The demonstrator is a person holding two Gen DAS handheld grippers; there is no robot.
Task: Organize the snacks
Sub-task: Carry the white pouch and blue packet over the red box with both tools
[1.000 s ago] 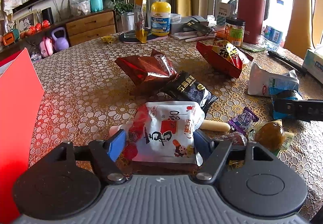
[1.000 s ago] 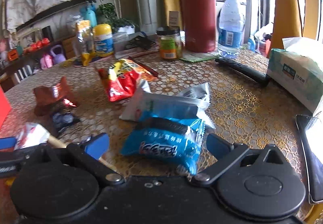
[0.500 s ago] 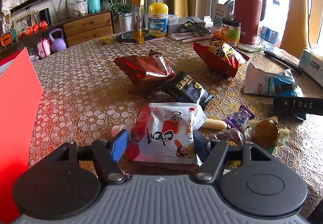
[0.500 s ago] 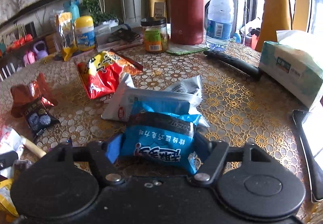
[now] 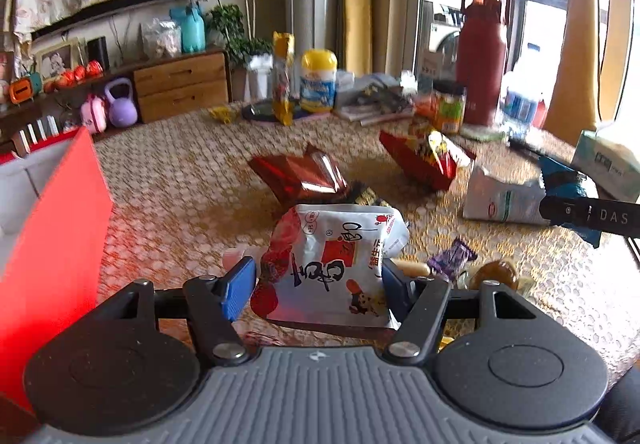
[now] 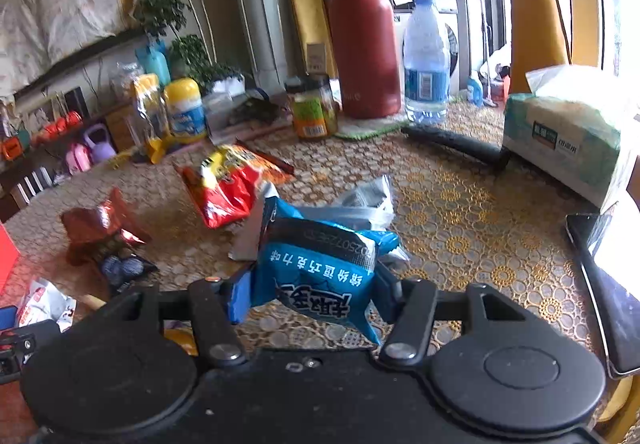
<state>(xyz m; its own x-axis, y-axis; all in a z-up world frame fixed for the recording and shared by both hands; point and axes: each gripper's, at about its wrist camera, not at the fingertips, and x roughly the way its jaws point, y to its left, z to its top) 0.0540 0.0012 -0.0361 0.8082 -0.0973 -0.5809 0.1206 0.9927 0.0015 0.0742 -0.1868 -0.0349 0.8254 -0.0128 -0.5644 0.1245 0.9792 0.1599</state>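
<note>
My left gripper (image 5: 316, 280) is shut on a white and red snack bag (image 5: 332, 264) and holds it lifted off the table. My right gripper (image 6: 310, 290) is shut on a blue snack bag (image 6: 316, 268), also raised above the table; it shows in the left wrist view (image 5: 568, 184) too. A red box (image 5: 52, 244) stands open at the left. On the table lie a dark red foil bag (image 5: 300, 172), a red and yellow chip bag (image 5: 428, 156), a white pouch (image 5: 504, 196) and small wrapped sweets (image 5: 452, 256).
At the back stand a red thermos (image 6: 364, 40), a water bottle (image 6: 426, 64), a green jar (image 6: 312, 112) and a yellow-lidded tub (image 6: 184, 108). A tissue box (image 6: 568, 132) and a black handle (image 6: 456, 144) lie at right, a phone (image 6: 608, 284) near the edge.
Both grippers closed on their bags and lifted them off the table. The right gripper's blue bag now hangs tilted between the fingers.
</note>
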